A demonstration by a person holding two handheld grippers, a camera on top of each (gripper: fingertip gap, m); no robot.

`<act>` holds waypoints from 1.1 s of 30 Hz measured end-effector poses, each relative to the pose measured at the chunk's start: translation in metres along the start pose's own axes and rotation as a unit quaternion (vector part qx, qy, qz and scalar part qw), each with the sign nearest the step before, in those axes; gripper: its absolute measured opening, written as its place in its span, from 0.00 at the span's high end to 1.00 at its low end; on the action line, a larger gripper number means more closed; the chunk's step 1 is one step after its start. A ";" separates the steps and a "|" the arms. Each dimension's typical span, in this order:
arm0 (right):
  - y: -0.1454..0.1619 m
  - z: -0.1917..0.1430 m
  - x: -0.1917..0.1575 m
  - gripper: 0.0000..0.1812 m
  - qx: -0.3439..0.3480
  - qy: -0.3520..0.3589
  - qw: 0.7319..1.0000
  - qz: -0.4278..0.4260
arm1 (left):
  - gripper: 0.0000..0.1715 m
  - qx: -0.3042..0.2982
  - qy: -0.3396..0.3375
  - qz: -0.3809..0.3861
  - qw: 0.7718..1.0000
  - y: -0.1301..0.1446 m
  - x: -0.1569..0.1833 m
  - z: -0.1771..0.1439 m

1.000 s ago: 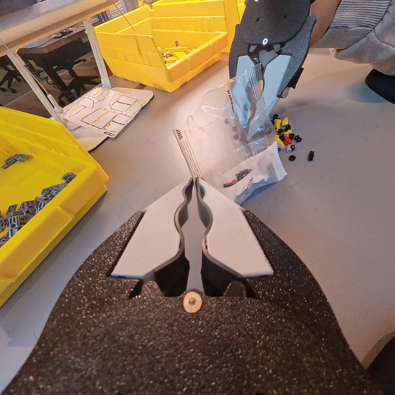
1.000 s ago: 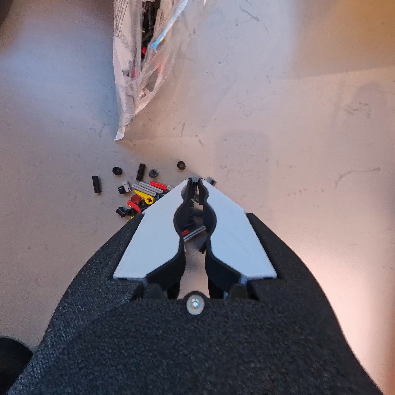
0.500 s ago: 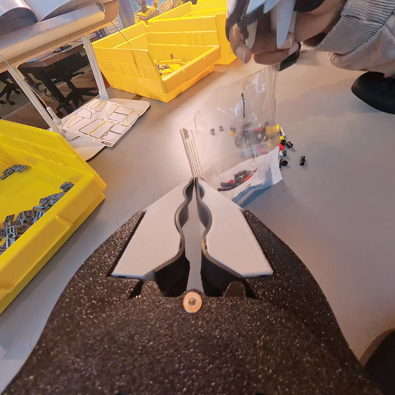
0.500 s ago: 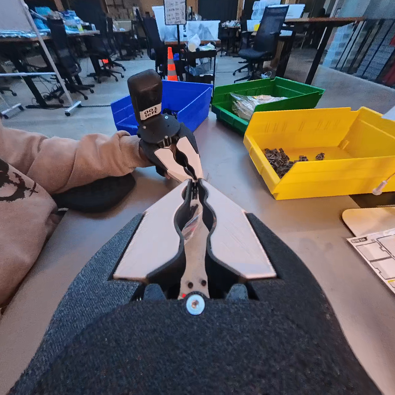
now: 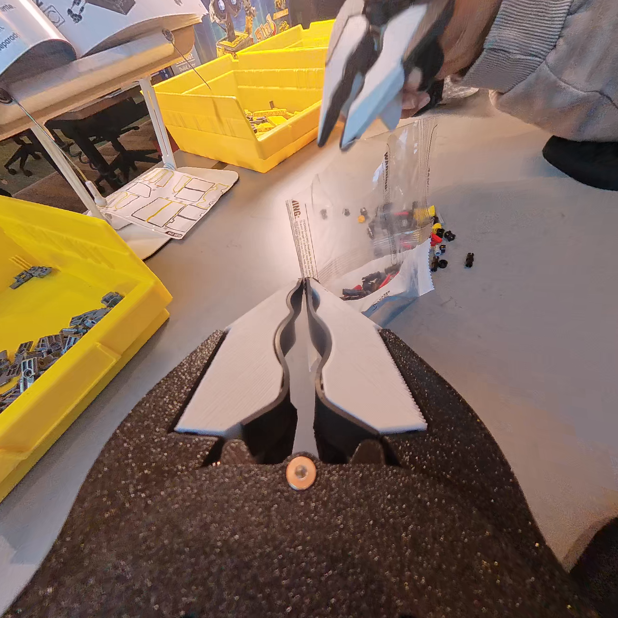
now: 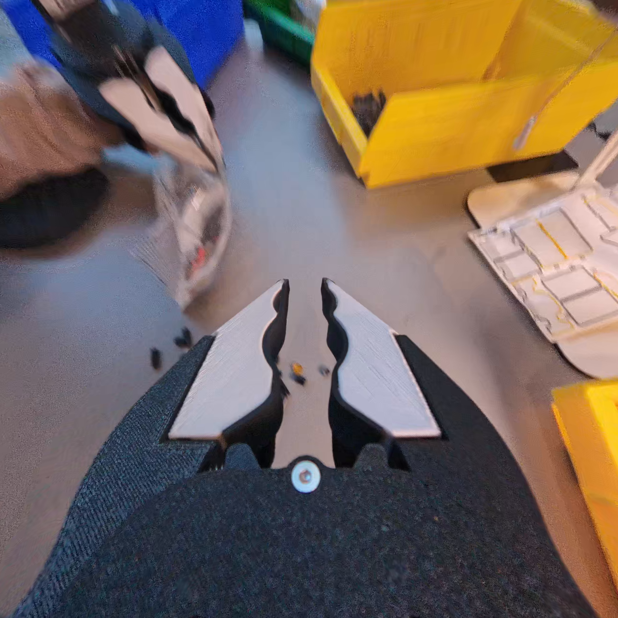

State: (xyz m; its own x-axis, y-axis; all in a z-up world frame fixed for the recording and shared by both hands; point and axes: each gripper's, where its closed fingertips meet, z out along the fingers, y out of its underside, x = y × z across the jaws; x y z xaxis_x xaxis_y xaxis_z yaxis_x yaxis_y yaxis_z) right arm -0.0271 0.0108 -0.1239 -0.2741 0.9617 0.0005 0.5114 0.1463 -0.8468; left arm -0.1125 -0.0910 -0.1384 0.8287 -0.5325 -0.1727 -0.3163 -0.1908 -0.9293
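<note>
My left gripper is shut on the corner of a clear plastic bag, which holds small black, red and yellow parts and stands up from the grey table. Loose small parts lie just right of the bag. My right gripper is open and empty above the table, with a few loose parts below its jaws. In the left wrist view it hangs blurred above the bag's top edge, apart from it. The right wrist view shows the left gripper and the bag, both blurred.
A yellow bin of grey parts stands at the left, and more yellow bins at the back. A white sheet with outlined shapes lies by a stand. The right wrist view shows blue, green and yellow bins. Across from one pair of fingers to the other is roughly 15 cm.
My right gripper has let go of the bag's top edge, opened, and swung down toward the table. My left gripper still holds the bag's corner in the same place.
</note>
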 end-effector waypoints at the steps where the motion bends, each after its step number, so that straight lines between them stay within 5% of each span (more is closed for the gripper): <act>1: 0.027 0.002 0.009 0.90 -0.055 0.016 0.998 -0.019 | 1.00 -0.001 0.000 0.000 1.000 0.000 0.000 0.000; 6: 0.076 0.013 0.032 0.86 -0.110 0.034 0.993 0.020 | 1.00 -0.007 -0.001 0.000 1.000 0.003 0.000 0.001; 10: 0.080 0.024 0.044 0.87 -0.105 0.053 0.992 0.034 | 1.00 -0.008 0.000 -0.001 1.000 0.003 0.000 0.003; 14: 0.085 0.026 0.047 1.00 -0.136 0.065 0.989 0.004 | 1.00 -0.013 0.001 0.000 1.000 0.005 0.001 0.004; 22: 0.053 0.014 0.057 0.98 -0.066 0.093 0.993 0.012 | 1.00 -0.015 0.002 -0.001 1.000 0.006 0.001 0.005; 25: 0.067 0.020 0.061 0.90 -0.099 0.100 0.990 0.014 | 1.00 -0.021 0.002 0.001 1.000 0.007 0.001 0.006; 33: 0.077 0.040 0.063 0.96 -0.136 0.080 0.987 0.031 | 1.00 -0.021 0.000 0.000 1.000 0.007 0.001 0.005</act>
State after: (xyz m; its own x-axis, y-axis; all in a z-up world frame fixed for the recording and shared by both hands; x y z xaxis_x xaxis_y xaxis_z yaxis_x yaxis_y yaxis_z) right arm -0.0379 0.0729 -0.2103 -0.1140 0.9919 0.0566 0.7294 0.1222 -0.6731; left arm -0.1120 -0.0888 -0.1467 0.8288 -0.5319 -0.1737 -0.3357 -0.2243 -0.9149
